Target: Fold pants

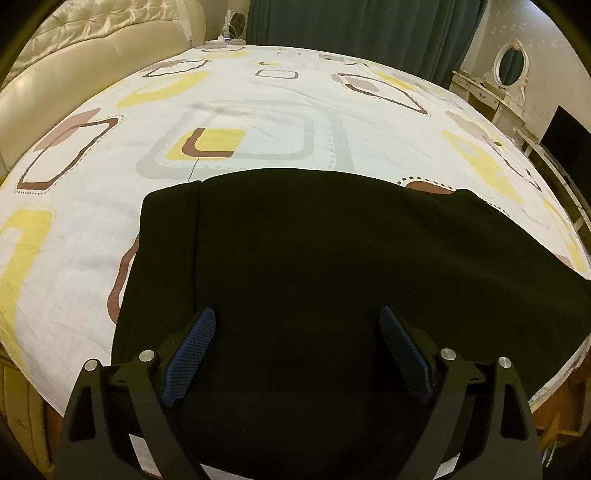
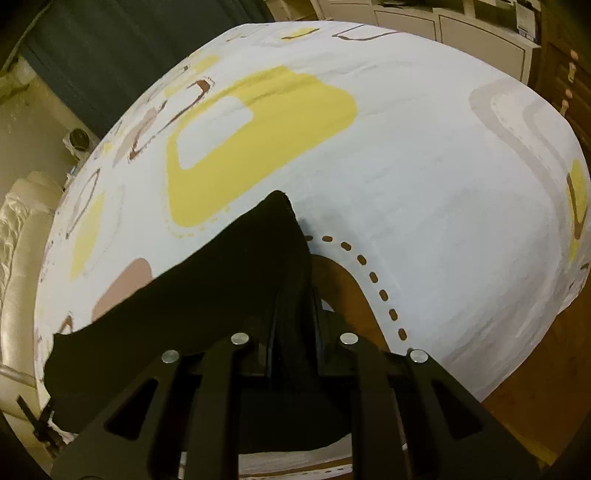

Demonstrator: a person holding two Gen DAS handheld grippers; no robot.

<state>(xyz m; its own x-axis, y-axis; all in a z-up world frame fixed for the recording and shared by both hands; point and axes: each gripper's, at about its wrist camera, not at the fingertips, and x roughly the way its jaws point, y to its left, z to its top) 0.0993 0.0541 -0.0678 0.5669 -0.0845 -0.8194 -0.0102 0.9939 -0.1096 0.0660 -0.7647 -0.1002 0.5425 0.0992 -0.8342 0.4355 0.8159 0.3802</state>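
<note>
The black pants point(image 1: 295, 258) lie spread on the patterned bed sheet point(image 1: 258, 92), filling the near half of the left wrist view. My left gripper point(image 1: 297, 317) is open, its blue pads point(image 1: 192, 350) wide apart just above the near part of the cloth. In the right wrist view my right gripper point(image 2: 293, 295) is shut on a corner of the pants point(image 2: 221, 280). The cloth peaks up between the fingers and drapes away to the left. The fingertips are hidden by the fabric.
The sheet point(image 2: 406, 166) is white with yellow, brown and grey shapes. A cream padded headboard point(image 1: 74, 55) is at the left. Dark curtains point(image 1: 369, 29) hang behind. A white dresser with an oval mirror point(image 1: 511, 62) stands at the right. Wooden floor point(image 2: 535, 369) shows beyond the bed edge.
</note>
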